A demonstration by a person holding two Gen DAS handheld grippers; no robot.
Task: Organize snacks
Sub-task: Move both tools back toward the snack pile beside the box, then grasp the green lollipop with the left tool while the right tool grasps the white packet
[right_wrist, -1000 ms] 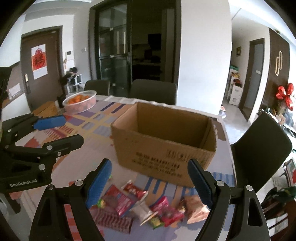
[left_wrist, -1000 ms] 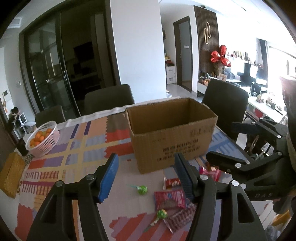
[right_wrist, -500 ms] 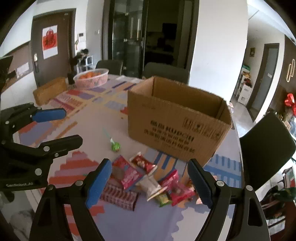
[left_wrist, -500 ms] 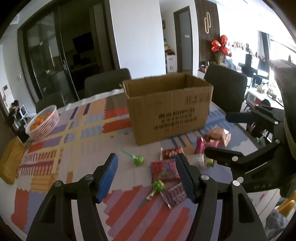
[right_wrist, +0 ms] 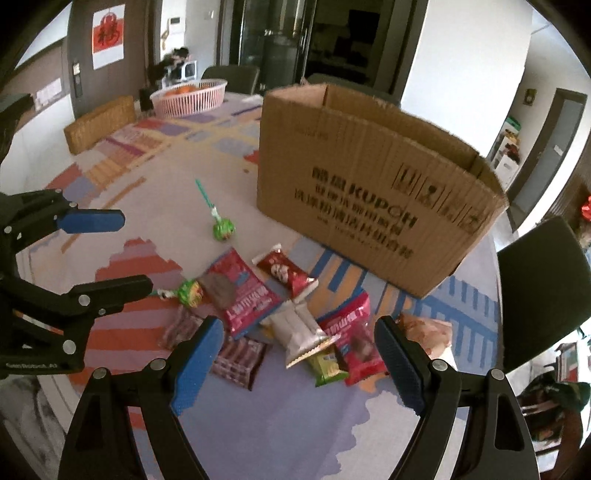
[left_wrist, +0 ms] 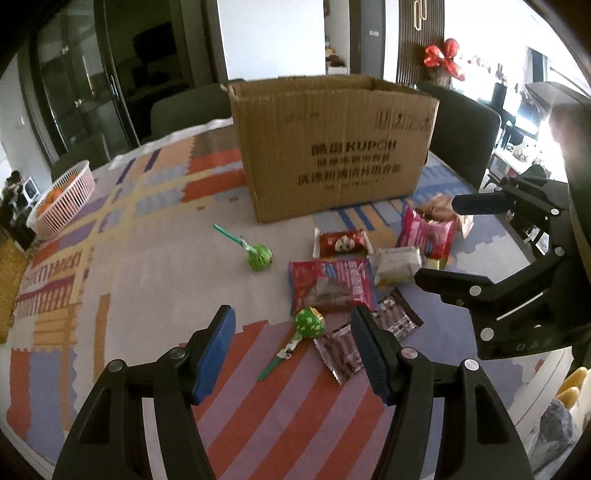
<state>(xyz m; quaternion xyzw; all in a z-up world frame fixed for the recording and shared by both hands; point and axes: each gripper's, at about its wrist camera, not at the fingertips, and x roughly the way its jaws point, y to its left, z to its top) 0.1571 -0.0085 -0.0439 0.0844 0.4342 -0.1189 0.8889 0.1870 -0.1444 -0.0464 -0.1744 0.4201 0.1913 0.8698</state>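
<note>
1. A home's dining room: dark chairs [left_wrist: 461, 129] ring a counter [left_wrist: 147, 280] under a patterned cloth.
2. A fruit basket [right_wrist: 190, 96] sits on it.
3. Glass doors [left_wrist: 74, 92], a hallway [left_wrist: 340, 40] and a red door poster [right_wrist: 108, 34] lie beyond.
</note>
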